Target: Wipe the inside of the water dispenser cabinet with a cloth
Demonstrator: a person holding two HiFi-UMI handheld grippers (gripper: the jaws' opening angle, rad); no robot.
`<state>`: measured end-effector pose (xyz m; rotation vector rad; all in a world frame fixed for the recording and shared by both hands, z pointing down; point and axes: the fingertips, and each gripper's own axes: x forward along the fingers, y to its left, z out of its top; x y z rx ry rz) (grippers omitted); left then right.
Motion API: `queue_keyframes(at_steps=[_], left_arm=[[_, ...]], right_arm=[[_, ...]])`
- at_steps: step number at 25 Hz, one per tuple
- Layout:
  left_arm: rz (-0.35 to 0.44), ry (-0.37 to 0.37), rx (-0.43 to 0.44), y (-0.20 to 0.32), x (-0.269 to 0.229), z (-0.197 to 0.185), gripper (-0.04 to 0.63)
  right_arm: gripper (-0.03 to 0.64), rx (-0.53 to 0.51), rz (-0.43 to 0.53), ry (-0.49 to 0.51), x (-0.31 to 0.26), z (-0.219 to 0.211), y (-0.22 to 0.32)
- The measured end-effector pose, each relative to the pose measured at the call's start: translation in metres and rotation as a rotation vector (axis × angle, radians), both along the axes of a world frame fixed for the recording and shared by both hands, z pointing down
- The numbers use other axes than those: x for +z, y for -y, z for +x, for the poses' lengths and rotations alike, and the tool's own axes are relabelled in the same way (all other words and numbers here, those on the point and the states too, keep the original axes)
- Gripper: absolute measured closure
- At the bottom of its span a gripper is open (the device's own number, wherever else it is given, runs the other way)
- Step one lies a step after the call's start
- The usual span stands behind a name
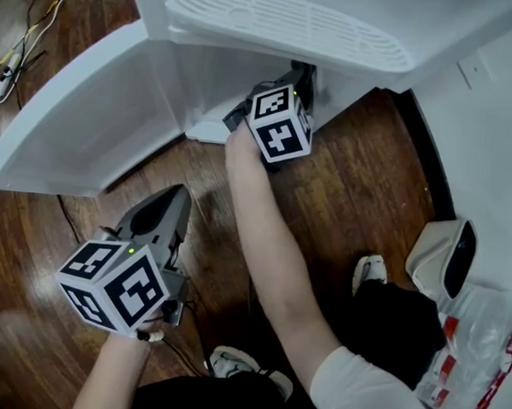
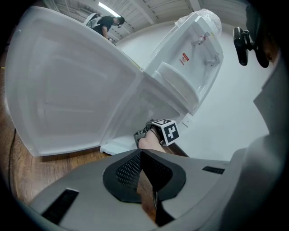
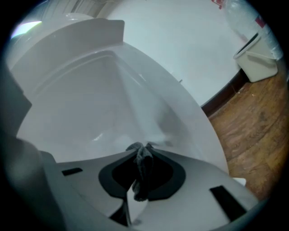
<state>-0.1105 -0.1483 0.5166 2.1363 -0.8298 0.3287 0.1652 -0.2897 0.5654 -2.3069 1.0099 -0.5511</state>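
Tongs in the right hand (image 3: 143, 148) are seen clamped on a dark cloth (image 3: 142, 173) inside the white water dispenser cabinet (image 3: 99, 99), tongs in the left hand (image 2: 141, 152) held closed and empty outside it; wiping is judged begun, not finished.

**What the views keep back**

In the head view the right gripper (image 3: 143, 149) reaches into the cabinet (image 1: 208, 82) under the drip tray (image 1: 295, 27). Its jaws and the cloth (image 3: 143, 171) are out of sight there, and only its marker cube (image 1: 281, 124) shows. In the right gripper view the cloth is a dark wad pinched between the jaws, which cover most of it. A plastic bag (image 1: 478, 346) runs off the lower right of the head view. At the upper left of the left gripper view a person (image 2: 106, 22) is too small to make out.
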Motion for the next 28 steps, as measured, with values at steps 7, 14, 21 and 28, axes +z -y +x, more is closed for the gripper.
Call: queue_keyframes(at_steps=[7,14,21,28], left_arm=[[0.007,0.006,-0.015,-0.001,-0.005,-0.001,0.606],[0.018,0.022,-0.023,-0.004,-0.009,0.001,0.606],[0.037,0.042,-0.032,-0.006,-0.016,0.003,0.606],[0.047,0.063,-0.05,-0.007,-0.02,0.003,0.607]], right_arm=[[0.568,-0.001,-0.124,0.081,0.064,0.0,-0.002],[0.568,0.001,-0.191,0.131,0.101,0.004,-0.013],[0.568,-0.006,-0.101,0.041,0.051,-0.004,-0.03],[0.568,-0.024,0.09,-0.059,-0.036,-0.01,-0.035]])
